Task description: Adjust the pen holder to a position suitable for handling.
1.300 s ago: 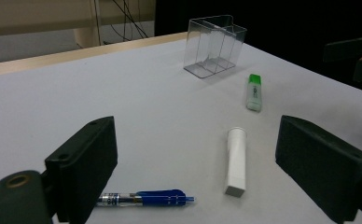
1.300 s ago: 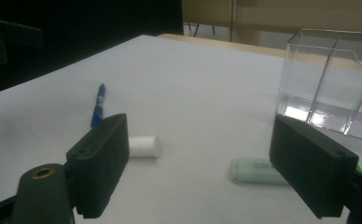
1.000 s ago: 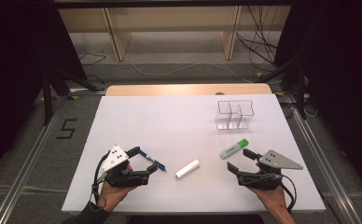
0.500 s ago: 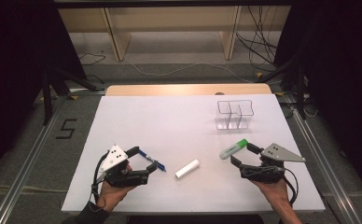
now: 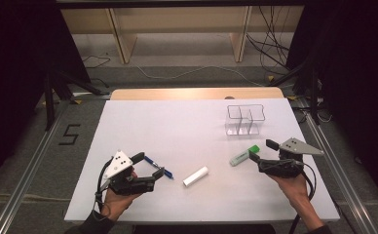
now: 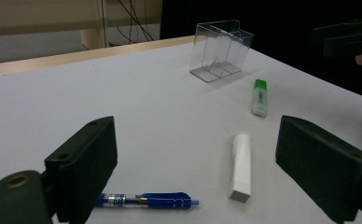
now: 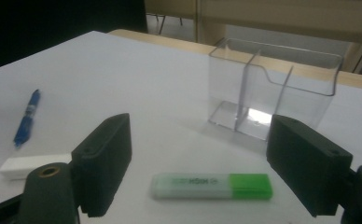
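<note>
Right gripper view: the right gripper point(image 7: 195, 172) gapes around the highlighter point(image 7: 212, 185) at lower centre, ungrasped. The organiser point(image 5: 245, 119), upper right, looks empty. Left gripper point(image 6: 195, 172) wide above the pen point(image 6: 146, 201).

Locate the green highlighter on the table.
In the high view the green-capped highlighter lies flat at the right of the white table, just ahead of the open right tongs, below the clear plastic divided holder and apart from it.
</note>
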`<state>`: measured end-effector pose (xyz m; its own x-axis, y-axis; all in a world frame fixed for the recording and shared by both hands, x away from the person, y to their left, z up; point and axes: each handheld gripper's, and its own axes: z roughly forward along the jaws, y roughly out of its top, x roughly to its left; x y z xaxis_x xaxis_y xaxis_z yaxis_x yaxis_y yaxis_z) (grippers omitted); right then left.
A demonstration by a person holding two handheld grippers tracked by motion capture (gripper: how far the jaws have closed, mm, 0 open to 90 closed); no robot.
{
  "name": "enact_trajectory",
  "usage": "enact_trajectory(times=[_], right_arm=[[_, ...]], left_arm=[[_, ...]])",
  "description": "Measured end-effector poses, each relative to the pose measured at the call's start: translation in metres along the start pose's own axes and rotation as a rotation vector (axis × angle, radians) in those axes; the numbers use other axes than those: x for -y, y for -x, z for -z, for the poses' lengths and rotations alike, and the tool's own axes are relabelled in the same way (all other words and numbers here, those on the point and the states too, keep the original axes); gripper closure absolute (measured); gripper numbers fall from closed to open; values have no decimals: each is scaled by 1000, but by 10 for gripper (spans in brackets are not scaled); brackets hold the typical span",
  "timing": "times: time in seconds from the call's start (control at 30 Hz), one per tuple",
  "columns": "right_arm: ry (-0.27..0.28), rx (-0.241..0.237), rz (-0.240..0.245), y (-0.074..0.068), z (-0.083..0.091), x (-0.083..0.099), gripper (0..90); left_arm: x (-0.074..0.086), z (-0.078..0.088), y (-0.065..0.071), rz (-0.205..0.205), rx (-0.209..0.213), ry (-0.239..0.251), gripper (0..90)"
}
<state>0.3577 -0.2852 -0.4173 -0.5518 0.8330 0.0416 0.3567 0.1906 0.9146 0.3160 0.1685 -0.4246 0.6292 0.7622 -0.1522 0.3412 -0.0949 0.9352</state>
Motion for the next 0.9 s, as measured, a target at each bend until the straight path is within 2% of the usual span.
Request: enact_trajectory(times=[0.1,0.17,0.2,0.33,0.43,0.53,0.57,0.63,0.77,0.8,0.9], right_arm=[[-4,57,-1,15,-4,-6,261],[-4,71,-1,19,-5,-7,271],[-7,97,-17,29,-7,-10,295],[-8,149,-37,48,-13,-14,401],[-30,185,-79,60,-20,-15,476],[-41,201,-95,67,-25,-15,519],[-52,212,-109,73,-29,-15,574],[-57,220,-113,76,-31,-15,599],[-71,238,-144,89,-40,-16,735],[-71,238,-144,89,-40,-16,735],[-73,244,-171,97,-45,-14,816]], left_arm=[[0,0,-1,3,-4,-1,122],[0,1,0,0,-3,0,122],[0,0,0,3,-5,1,122],[0,0,-1,1,-6,2,122],[0,0,-1,1,-5,-1,122],[0,1,-2,0,-5,3,122],[0,0,-2,-1,-5,1,122],[0,1,-2,-1,-6,1,122],[0,1,-1,1,-4,2,122],[0,1,-1,-3,-5,1,122],[0,1,-2,3,-3,6,122]])
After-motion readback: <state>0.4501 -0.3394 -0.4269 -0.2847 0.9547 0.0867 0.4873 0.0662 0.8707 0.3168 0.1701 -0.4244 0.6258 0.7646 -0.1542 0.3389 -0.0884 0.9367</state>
